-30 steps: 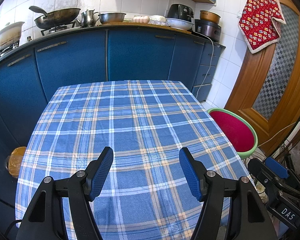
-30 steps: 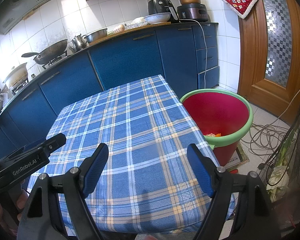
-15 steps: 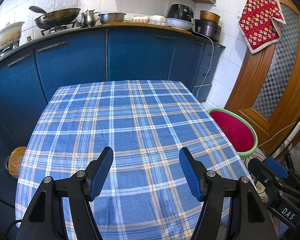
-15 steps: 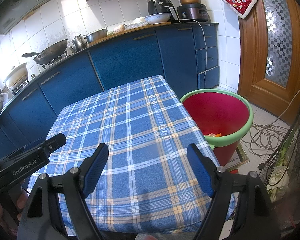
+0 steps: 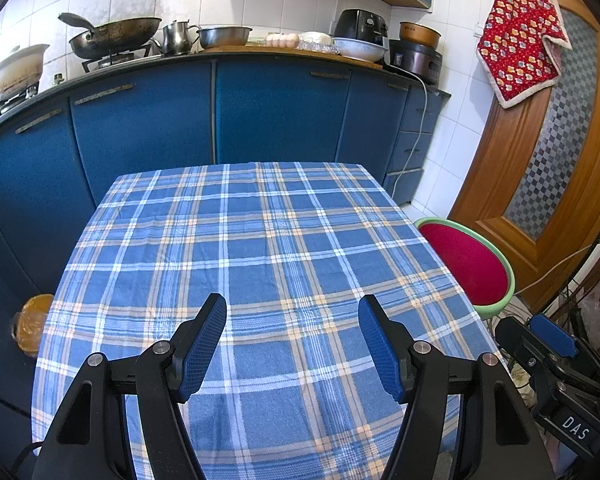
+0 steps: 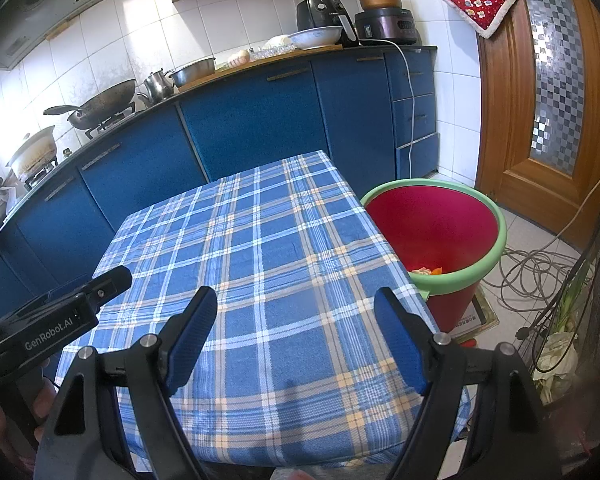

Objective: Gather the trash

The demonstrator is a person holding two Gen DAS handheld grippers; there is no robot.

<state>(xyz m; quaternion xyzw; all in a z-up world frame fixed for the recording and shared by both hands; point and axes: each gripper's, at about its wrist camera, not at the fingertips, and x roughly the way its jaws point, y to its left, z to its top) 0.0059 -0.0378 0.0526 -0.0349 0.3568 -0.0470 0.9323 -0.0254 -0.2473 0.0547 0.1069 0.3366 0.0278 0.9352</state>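
Plaid tablecloth [image 5: 268, 264] bare; red bucket [image 6: 432, 224] beside (scraps inside); both tools agape, empty.

Bin [image 5: 466, 264] partly behind tablecloth [image 5: 260, 260]

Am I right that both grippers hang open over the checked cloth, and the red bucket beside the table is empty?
Not quite: the bucket is not empty. The right wrist view shows scraps at its bottom. Both the left gripper and right gripper are open over the cloth.
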